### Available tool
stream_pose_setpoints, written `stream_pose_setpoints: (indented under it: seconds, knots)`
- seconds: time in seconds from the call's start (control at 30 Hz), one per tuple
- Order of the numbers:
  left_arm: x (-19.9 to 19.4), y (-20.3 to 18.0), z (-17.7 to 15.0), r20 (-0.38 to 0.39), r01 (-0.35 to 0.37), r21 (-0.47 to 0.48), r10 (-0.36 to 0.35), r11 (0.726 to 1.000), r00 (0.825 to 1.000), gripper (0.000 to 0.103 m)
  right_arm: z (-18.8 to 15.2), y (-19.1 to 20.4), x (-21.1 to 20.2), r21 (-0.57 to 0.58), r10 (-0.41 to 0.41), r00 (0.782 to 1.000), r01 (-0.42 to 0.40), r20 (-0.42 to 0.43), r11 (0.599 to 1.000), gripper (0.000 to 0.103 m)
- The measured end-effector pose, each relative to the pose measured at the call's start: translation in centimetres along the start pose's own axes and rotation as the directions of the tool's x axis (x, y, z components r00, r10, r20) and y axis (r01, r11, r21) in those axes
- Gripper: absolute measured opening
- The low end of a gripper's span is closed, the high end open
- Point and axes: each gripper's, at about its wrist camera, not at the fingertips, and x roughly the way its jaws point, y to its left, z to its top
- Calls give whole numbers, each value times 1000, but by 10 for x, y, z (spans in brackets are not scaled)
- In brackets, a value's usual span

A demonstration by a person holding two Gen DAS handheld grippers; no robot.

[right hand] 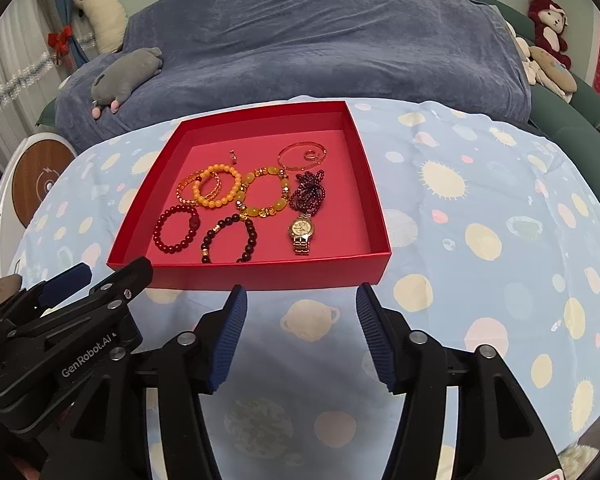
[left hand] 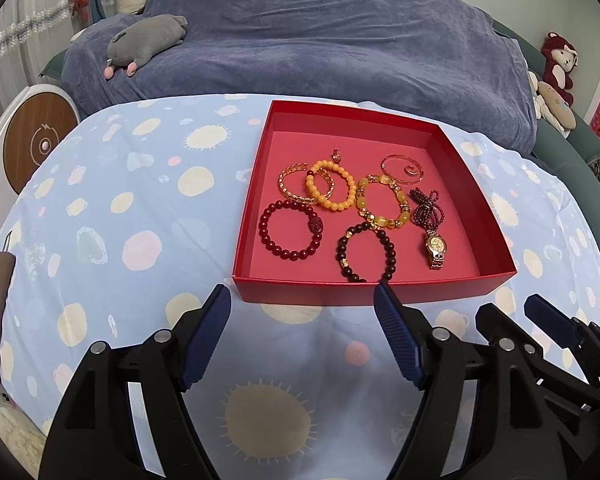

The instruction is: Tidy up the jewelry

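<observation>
A shallow red box [left hand: 364, 290] [right hand: 260, 276] sits on a light blue spotted cloth and holds several pieces of jewelry. Among them are an orange bead bracelet [left hand: 332, 184] [right hand: 216, 186], a dark red bead bracelet [left hand: 290, 230] [right hand: 176, 230], a brown bead bracelet [left hand: 366, 250] [right hand: 228, 240], a yellow stone bracelet [left hand: 382, 206] [right hand: 262, 192], a purple bead string [left hand: 426, 204] [right hand: 310, 192] and a gold watch [left hand: 436, 250] [right hand: 301, 234]. My left gripper [left hand: 302, 300] stands open just in front of the box's near wall, nothing between its fingers. My right gripper [right hand: 300, 300] is open too, beside it, also empty.
The cloth [left hand: 140, 208] [right hand: 480, 208] covers a table. Behind it lies a blue blanket over a sofa [left hand: 320, 40] with a grey plush toy [left hand: 144, 42] [right hand: 126, 70]. A round white and wood device [left hand: 36, 140] stands at the left. Plush toys [right hand: 546, 28] sit at the far right.
</observation>
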Motion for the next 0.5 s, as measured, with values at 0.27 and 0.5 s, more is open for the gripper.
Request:
stream_pose_setpoints:
  seconds: [0.27, 0.5]
  knots:
    - [1, 2, -2, 10, -18, 5, 18, 1000, 1000, 72, -4, -5, 0, -1, -37, 999, 37, 5, 999, 79]
    - [0, 1, -4, 18, -27, 7, 27, 1000, 999, 74, -5, -8, 0, 7, -55, 998, 55, 7, 998, 84]
